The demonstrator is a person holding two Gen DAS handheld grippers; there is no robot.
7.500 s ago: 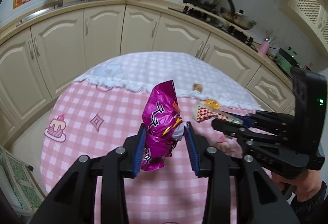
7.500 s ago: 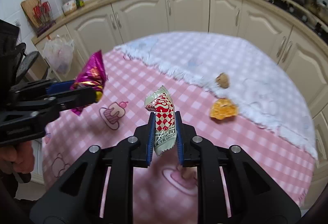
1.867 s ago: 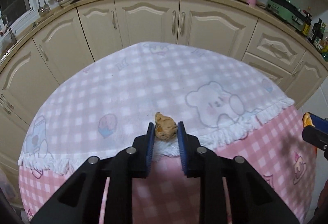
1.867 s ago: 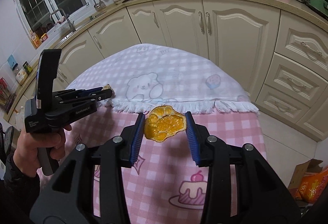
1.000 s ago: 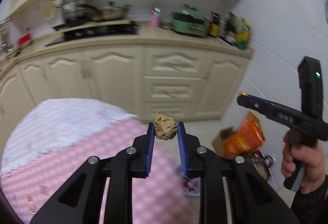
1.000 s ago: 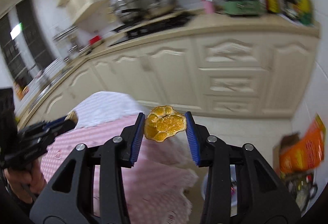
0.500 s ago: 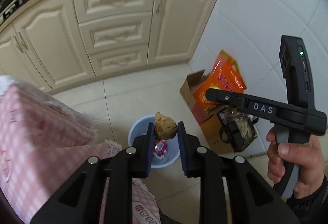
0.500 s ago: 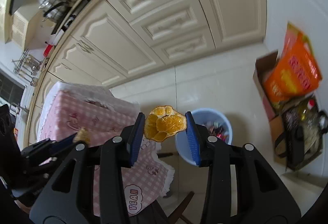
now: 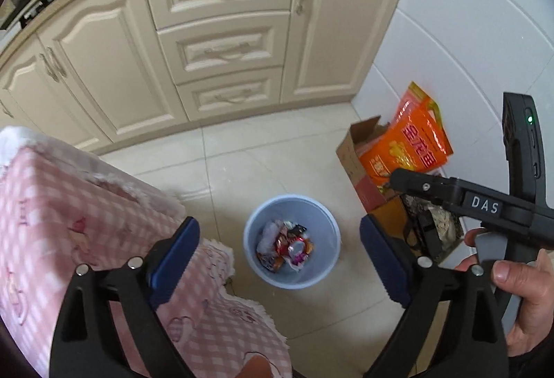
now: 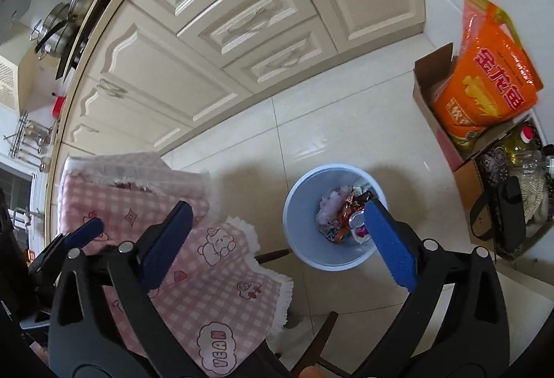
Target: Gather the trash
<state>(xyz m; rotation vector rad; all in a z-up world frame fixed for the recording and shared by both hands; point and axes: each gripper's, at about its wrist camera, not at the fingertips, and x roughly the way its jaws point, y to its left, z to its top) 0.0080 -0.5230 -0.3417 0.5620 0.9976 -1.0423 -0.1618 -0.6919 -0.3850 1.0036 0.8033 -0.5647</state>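
A light blue trash bin (image 9: pixel 323 265) stands on the tiled floor, with crumpled wrappers (image 9: pixel 284 246) inside it. My left gripper (image 9: pixel 277 253) hangs above the bin, its jaws opening wide with nothing between the blue pads (image 9: pixel 173 250). In the right wrist view the same bin (image 10: pixel 294 205) lies below my right gripper (image 10: pixel 277 239), whose jaws are also opening and hold nothing. The right pad (image 10: pixel 387 239) overlaps the bin's contents (image 10: pixel 341 215). A hand (image 9: pixel 519 291) holds the right gripper (image 9: pixel 396 176) at the right edge of the left wrist view.
The table with its pink checked cloth (image 9: pixel 69 222) is at the lower left, close to the bin. A cardboard box (image 10: pixel 429 94) with an orange bag (image 10: pixel 484 90) and a dark bag (image 10: pixel 509 215) stand by the white wall. Cream cabinets (image 9: pixel 221 49) run behind.
Both grippers have opened wide over the bin. The brown lump has left the left jaws and the orange peel the right jaws. Both hands sank slightly closer to the bin.
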